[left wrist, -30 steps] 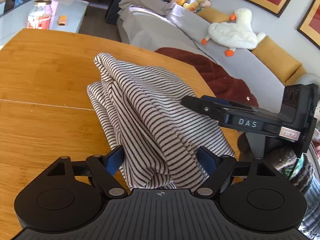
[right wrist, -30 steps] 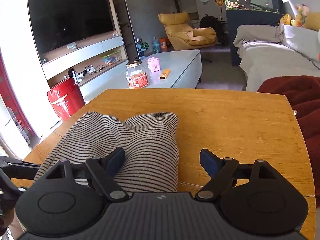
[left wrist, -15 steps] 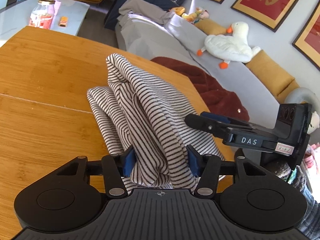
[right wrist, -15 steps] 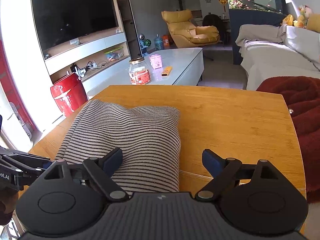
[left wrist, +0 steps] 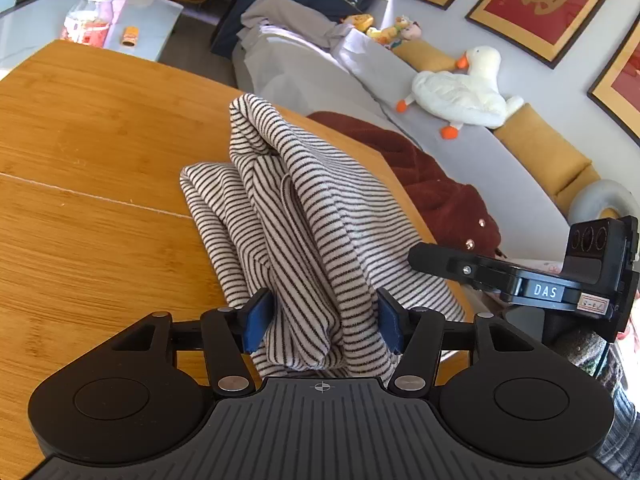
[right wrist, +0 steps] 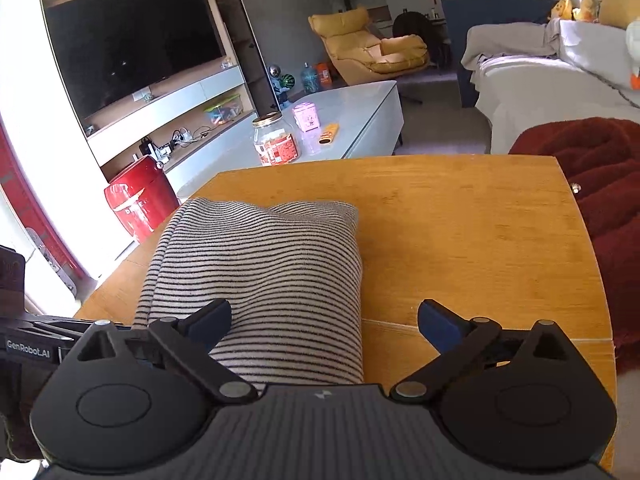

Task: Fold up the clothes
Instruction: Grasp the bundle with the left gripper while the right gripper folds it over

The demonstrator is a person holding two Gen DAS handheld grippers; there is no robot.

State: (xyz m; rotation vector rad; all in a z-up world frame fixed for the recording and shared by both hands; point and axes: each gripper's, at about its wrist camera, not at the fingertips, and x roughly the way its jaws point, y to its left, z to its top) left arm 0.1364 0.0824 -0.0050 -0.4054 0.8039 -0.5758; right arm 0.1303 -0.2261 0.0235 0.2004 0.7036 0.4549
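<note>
Since a second ago the left gripper (left wrist: 322, 326) has closed its blue pads on the striped garment (left wrist: 304, 220), lifting a bunched ridge off the wooden table (left wrist: 92, 184). Bare tabletop spreads leftward; the garment's right side overhangs the table edge near the red blanket (left wrist: 436, 192). Only the right wrist view shows the right gripper (right wrist: 324, 322) spread wide, holding nothing, its left finger over the cloth.

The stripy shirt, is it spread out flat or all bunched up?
Bunched up. The striped shirt is gathered into thick folds on the wooden table, and the left gripper pinches one bundle between its fingers.
</note>
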